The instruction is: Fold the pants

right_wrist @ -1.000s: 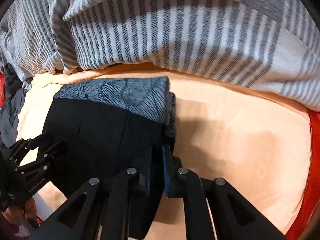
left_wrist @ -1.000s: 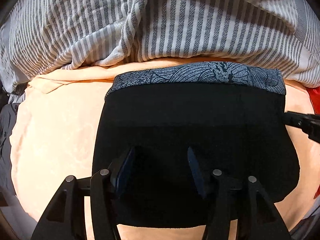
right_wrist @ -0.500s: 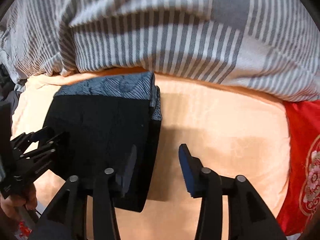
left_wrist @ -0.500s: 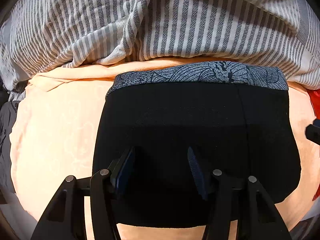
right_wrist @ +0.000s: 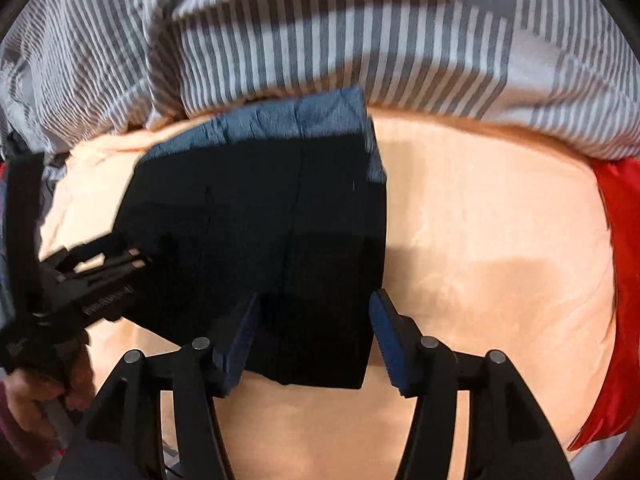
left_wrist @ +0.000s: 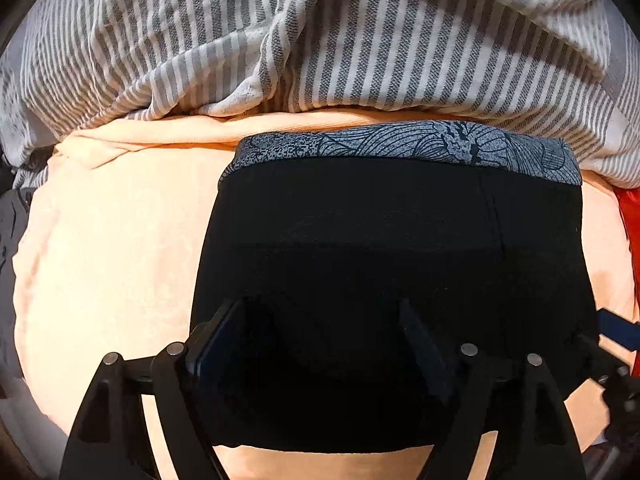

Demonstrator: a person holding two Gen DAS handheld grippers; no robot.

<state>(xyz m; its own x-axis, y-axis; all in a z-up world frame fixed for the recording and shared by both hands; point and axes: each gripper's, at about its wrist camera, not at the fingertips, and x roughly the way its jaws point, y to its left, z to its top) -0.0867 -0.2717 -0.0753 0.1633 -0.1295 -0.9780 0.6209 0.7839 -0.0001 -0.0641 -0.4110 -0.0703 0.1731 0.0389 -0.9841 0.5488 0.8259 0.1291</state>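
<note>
A: Where are the pants?

B: The black pants [left_wrist: 384,280] lie folded into a compact block on the peach blanket [left_wrist: 112,264]. A blue-grey patterned layer [left_wrist: 404,142] shows along their far edge, just beside the grey striped duvet [left_wrist: 320,40] bunched up behind.

A: And the left gripper?

B: The left gripper [left_wrist: 320,344] points down over the near part of the block. Its jaws are opening, fingers [left_wrist: 218,340] spread wide, with black cloth below the gap but the pads not pressing on it.

A: The right one?

B: The right gripper [right_wrist: 314,336] hangs over the block's right near corner. Its jaws are opening too; the blue pads [right_wrist: 386,336] stand apart, one over the cloth, the other over bare blanket just past the edge. Nothing is pinched.

A: Anything else?

B: A red cloth [right_wrist: 624,280] lies at the blanket's right side, and in the right wrist view a hand [right_wrist: 36,396] holds the left gripper's handle at the lower left.
</note>
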